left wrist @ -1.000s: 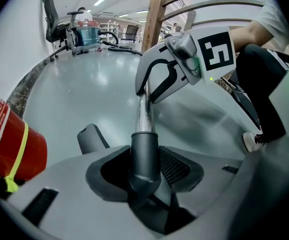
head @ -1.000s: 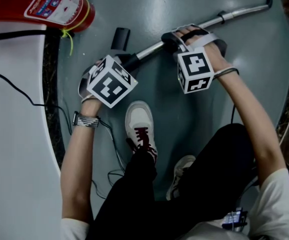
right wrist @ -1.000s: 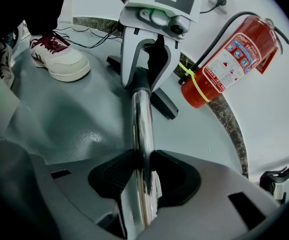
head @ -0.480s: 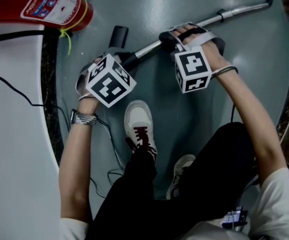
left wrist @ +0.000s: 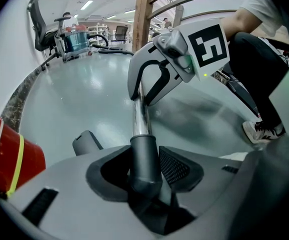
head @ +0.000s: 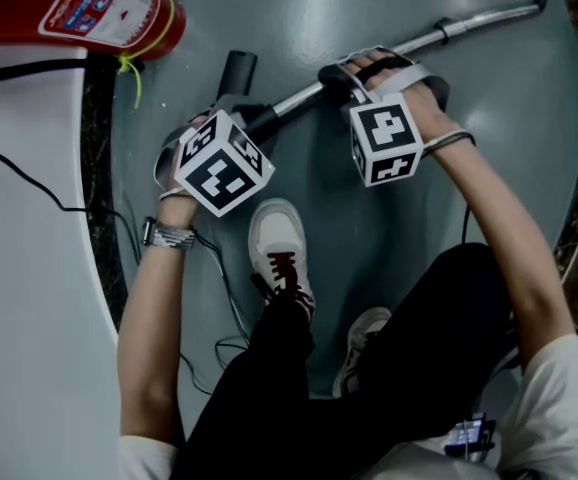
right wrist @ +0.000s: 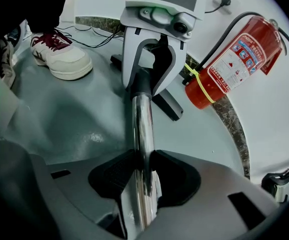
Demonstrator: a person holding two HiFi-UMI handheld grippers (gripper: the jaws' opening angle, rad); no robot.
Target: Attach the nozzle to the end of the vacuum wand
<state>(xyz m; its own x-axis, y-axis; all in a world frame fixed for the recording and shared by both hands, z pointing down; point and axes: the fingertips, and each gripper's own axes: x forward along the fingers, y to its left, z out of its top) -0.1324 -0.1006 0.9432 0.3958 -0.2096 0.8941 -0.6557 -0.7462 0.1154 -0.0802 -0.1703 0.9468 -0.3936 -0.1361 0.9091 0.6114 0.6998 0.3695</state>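
The chrome vacuum wand (head: 424,40) lies slanted across the grey floor. A dark nozzle (head: 237,72) sits at its lower left end. My left gripper (left wrist: 145,165) is shut on the nozzle's dark grey neck (left wrist: 144,154), which runs in line with the wand (left wrist: 140,115) and meets its end. How deep the neck sits on the wand I cannot tell. My right gripper (right wrist: 143,170) is shut on the chrome wand (right wrist: 143,129) a short way up from the joint. In the head view the left gripper (head: 243,120) and right gripper (head: 341,84) stand side by side on the tube.
A red fire extinguisher (head: 89,8) lies by the curved white wall (head: 29,298) at top left, with a black cable (head: 29,183) across the white surface. The person's shoes (head: 279,248) stand just below the grippers. An office chair (left wrist: 37,21) and a cart stand far off.
The left gripper has rolled a little about its own line while staying on the nozzle neck. The right gripper and the wand sit as before.
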